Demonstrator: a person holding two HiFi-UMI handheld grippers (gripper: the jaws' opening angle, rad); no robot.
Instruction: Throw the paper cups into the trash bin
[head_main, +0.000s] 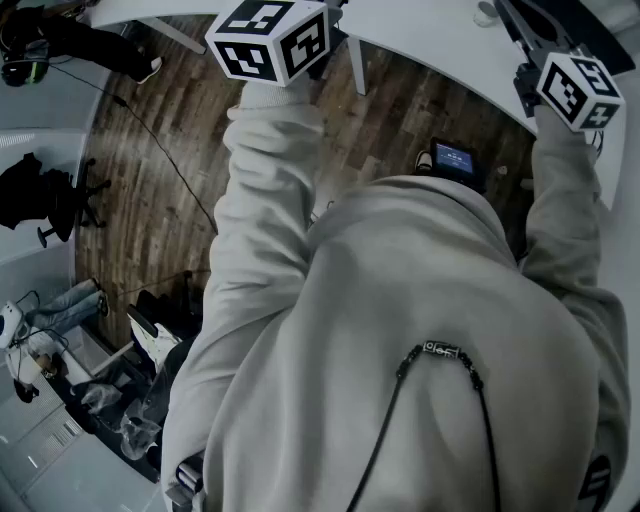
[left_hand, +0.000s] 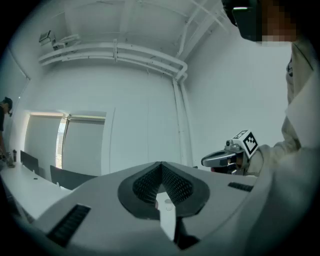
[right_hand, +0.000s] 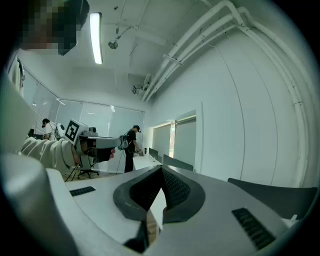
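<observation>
- Left gripper view shows the left gripper (left_hand: 161, 165) shut tight and empty; the right gripper (right_hand: 161, 168) is too.
- No paper cups or trash bin show anywhere, so which way a cup points cannot be told.
- Picking up seems not begun; next, find a cup, maybe on the desk (head_main: 420, 35).

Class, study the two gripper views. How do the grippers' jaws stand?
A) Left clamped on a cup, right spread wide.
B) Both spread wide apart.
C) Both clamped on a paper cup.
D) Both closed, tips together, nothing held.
D: in each gripper's own view, the left gripper and the right gripper show jaw tips meeting with nothing between them.
</observation>
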